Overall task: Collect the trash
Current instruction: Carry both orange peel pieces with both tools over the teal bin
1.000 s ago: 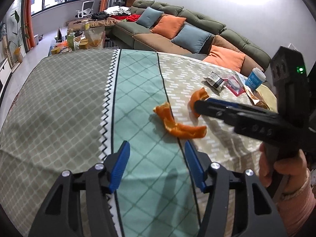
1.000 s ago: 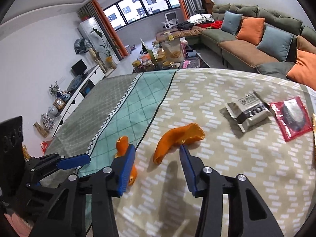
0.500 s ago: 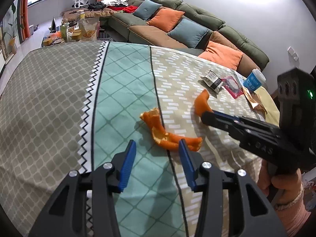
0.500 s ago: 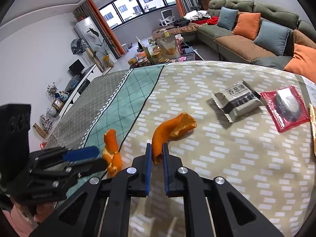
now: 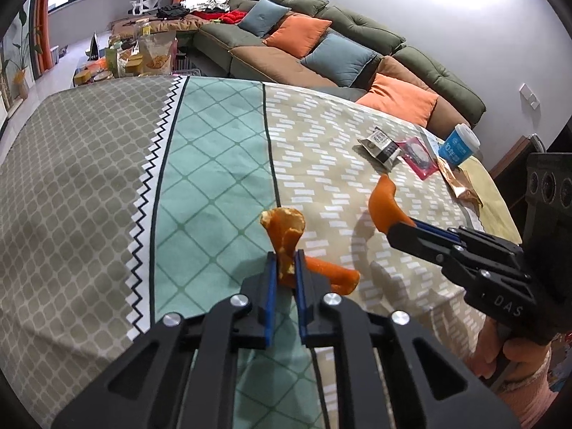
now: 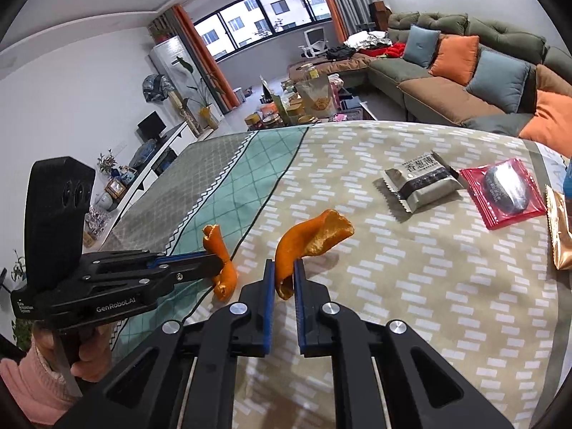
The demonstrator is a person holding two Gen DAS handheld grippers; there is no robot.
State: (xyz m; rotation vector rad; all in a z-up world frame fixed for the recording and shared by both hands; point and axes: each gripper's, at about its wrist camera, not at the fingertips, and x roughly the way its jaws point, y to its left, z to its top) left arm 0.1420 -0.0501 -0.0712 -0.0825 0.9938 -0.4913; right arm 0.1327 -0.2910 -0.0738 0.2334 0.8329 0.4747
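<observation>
— Left gripper [image 5: 285, 268] first: how held?

— Clenched on the long peel [image 5: 284, 228], blue pads pinching it near mid-length, above the teal band of the tablecloth [image 5: 89, 178].

— Pointed which way?

— Stood nearly upright along its long axis, ragged end up and away from the fingers. Trailed its other end down to the right, toward the cloth. Could not tell whether touching there.

— And the right gripper [image 6: 284, 275]?

— Likewise squeezed shut, on the lower end of the curved peel [image 6: 314, 237]. Arched up and rightward from the pads, broad end aimed toward the grey packet [image 6: 422, 182] and red packet [image 6: 504, 193]. Hung clear of the beige part of the cloth, with a shadow beneath.

— Close together?

— Near, side by side, not touching. Long peel to the left of the curved one.

— Changed from a second earlier?

— Yes. Had both peels lying flat on the cloth then, with both sets of fingers spread wide. Half a second back, had already pinched the curved peel on the right, yet still gaped around the long peel on the left. By this moment, closed on both sides, with both peels tipped up.
</observation>
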